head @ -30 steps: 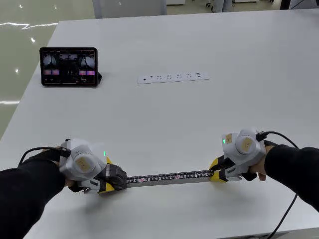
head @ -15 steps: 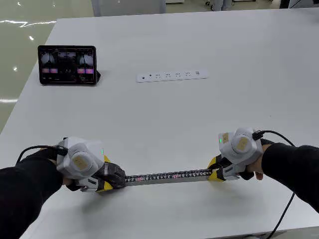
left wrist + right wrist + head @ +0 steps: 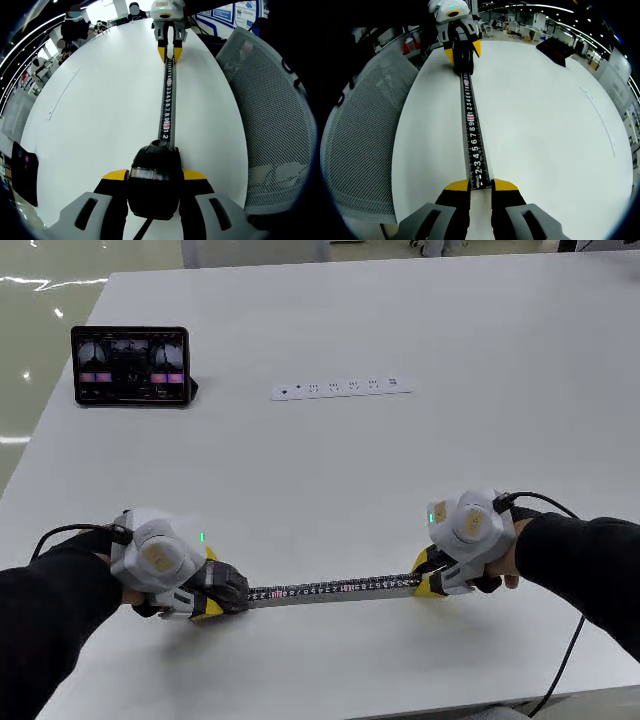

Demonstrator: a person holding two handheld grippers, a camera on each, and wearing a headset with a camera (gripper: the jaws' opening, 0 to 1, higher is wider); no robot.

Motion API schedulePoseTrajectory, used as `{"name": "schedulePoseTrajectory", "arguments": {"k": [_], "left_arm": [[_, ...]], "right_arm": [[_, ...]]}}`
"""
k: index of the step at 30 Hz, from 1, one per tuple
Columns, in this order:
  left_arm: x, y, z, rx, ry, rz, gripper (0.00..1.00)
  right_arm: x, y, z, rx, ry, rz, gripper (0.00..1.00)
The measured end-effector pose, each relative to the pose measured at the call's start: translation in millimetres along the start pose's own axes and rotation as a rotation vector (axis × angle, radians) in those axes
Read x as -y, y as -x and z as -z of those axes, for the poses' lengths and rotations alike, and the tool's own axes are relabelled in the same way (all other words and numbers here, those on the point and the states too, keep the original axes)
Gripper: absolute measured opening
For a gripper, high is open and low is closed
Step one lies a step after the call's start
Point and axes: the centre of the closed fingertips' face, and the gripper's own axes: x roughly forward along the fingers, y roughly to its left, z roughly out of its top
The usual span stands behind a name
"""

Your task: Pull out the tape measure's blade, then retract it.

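The left gripper (image 3: pixel 214 600) has its yellow-tipped fingers (image 3: pixel 116 175) closed on the black case (image 3: pixel 154 185) of the tape measure, one finger pressing each side, with the case low over the white worktop (image 3: pixel 400 460). The blade (image 3: pixel 335 589) comes out of the case's front just beyond those fingertips and runs straight across to the right gripper (image 3: pixel 428 580), lying flat along the worktop with its black numbered face up. In the left gripper view the blade (image 3: pixel 167 100) stretches away from the fingers toward the other gripper at the far end, whose two yellow tips straddle the strip.

The right gripper's fingers (image 3: pixel 456 186) are clamped on the blade's free end, the tip of the strip sitting right between the two yellow pads. From there the blade (image 3: pixel 471 135) leads straight ahead to the case held in the opposite fingers.

Both grippers are near the worktop's close edge, well apart from each other, joined by the drawn-out blade. Far beyond the left fingers stands a dark tablet (image 3: pixel 130 365) with a lit screen; a white power strip (image 3: pixel 342 388) lies well beyond the middle of the blade. A grey mesh chair back (image 3: pixel 265 100) shows beside the worktop's edge.
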Motion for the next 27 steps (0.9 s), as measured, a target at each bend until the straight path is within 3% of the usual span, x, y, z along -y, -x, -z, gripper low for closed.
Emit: {"name": "schedulePoseTrajectory", "arguments": {"k": [7, 19, 27], "left_arm": [[-2.1, 1.3, -1.8, -0.010, -0.044, -0.006, 0.38], [0.5, 7.3, -2.6, 0.004, -0.005, 0.011, 0.41], [0.8, 11.7, -3.1, 0.031, 0.026, 0.023, 0.48]], "right_arm": [[-0.8, 0.6, 0.3, -0.015, 0.045, -0.007, 0.12], [5.0, 6.0, 8.9, -0.061, 0.040, 0.010, 0.18], [0.5, 16.0, 6.0, -0.053, 0.055, 0.009, 0.22]]}}
